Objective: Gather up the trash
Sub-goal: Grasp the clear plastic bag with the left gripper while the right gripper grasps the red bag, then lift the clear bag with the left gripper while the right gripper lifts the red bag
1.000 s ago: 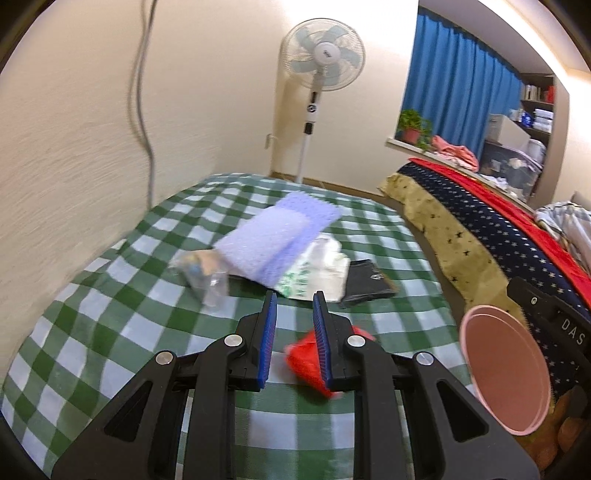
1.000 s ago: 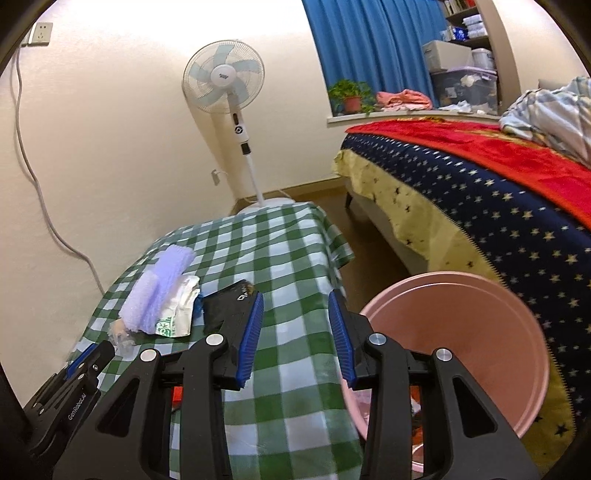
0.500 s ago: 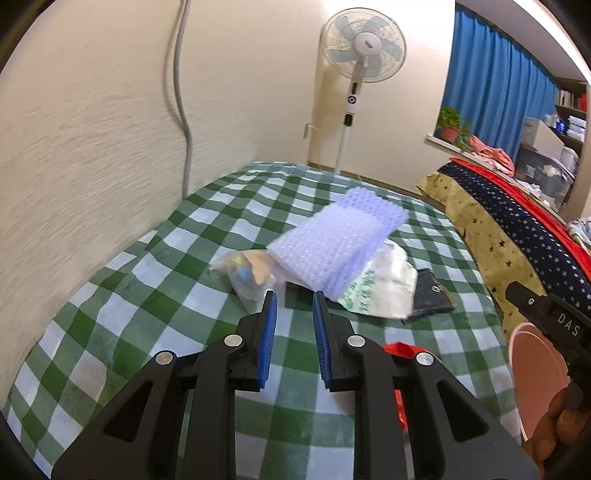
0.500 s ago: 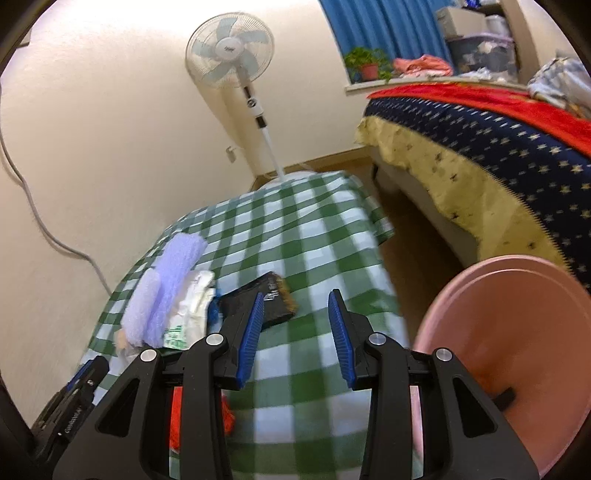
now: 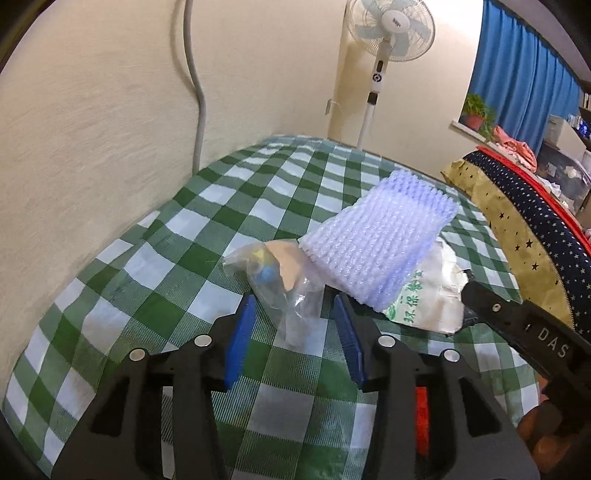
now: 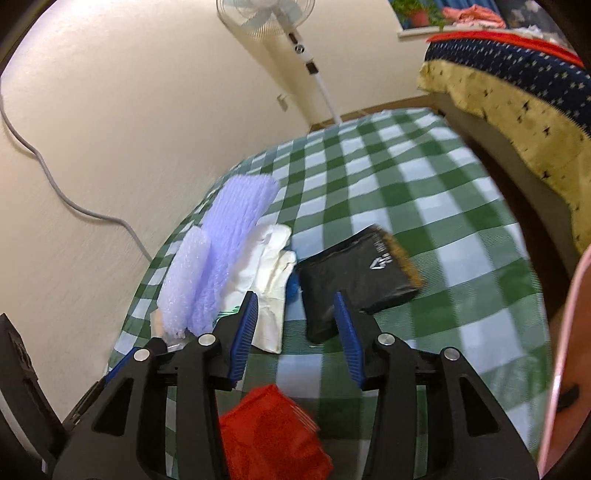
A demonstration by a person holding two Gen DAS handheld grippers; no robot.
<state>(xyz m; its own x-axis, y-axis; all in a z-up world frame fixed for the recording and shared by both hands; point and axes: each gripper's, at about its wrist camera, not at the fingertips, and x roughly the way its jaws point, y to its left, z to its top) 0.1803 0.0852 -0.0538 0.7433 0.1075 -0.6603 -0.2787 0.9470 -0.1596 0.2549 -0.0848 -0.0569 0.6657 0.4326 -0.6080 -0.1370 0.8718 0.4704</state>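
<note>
Trash lies on a green checked tablecloth (image 5: 207, 229). My left gripper (image 5: 293, 317) is open, its jaws on either side of a clear plastic bag (image 5: 284, 291) holding blue and tan bits. A lilac foam net sleeve (image 5: 384, 236) lies over a white wrapper with green print (image 5: 424, 299). My right gripper (image 6: 295, 314) is open and empty above the table, in front of a black pouch (image 6: 354, 273) and the white wrapper (image 6: 269, 266). A red crumpled wrapper (image 6: 273, 432) lies beneath its jaws. The foam sleeve (image 6: 236, 210) lies at the left.
A pink bin's rim (image 6: 565, 354) shows at the right edge. A standing fan (image 5: 388, 22) stands past the table's far end. A bed with a starry blue cover (image 5: 535, 221) runs along the right. A grey cable (image 5: 195, 81) hangs on the wall.
My left gripper has opened wide and moved forward, so the clear bag now sits between its jaws. My right gripper has tilted down and swung left over the table, away from the pink bin.
</note>
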